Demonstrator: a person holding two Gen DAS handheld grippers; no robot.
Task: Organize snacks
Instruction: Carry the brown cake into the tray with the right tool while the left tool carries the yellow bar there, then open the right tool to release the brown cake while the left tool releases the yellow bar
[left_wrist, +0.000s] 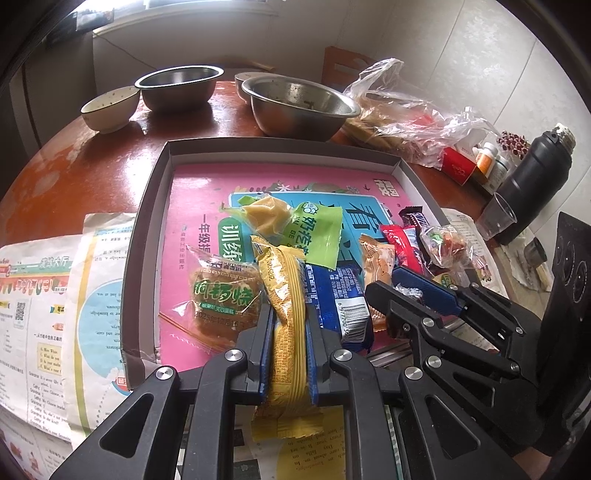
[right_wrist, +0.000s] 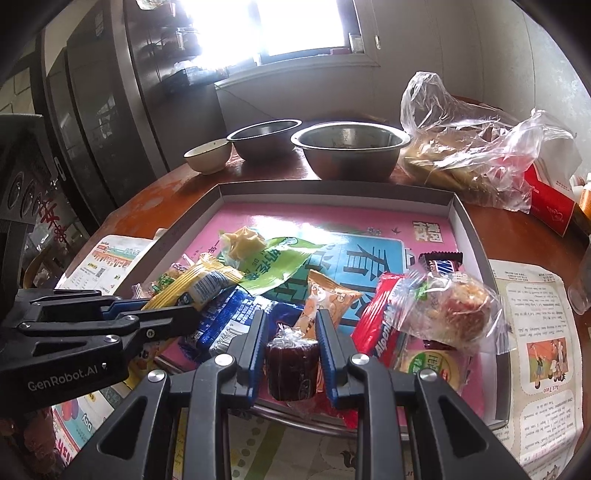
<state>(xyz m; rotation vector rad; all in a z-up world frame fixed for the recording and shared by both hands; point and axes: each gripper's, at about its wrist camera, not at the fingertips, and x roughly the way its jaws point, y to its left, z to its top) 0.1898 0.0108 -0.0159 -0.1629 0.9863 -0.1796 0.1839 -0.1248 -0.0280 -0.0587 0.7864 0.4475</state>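
Round red-brown table (left_wrist: 92, 173) beneath a bright window (right_wrist: 295, 26); left fingers (left_wrist: 266, 332) clamp a yellow packet (left_wrist: 290, 332), right fingers (right_wrist: 255, 343) a dark wrapped sweet (right_wrist: 291, 369).

You see a yellow striped packet (left_wrist: 286, 325), a blue packet (left_wrist: 341, 295), a green packet (left_wrist: 319, 232), a red bar (right_wrist: 380, 328), a dark brown sweet (right_wrist: 291, 365), and a pink book (left_wrist: 199, 206) in a grey tray (left_wrist: 147, 236).

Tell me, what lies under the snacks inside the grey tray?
Under the snacks in the grey tray lies a pink printed sheet with Chinese characters. The pile covers its middle, so that print cannot be seen.
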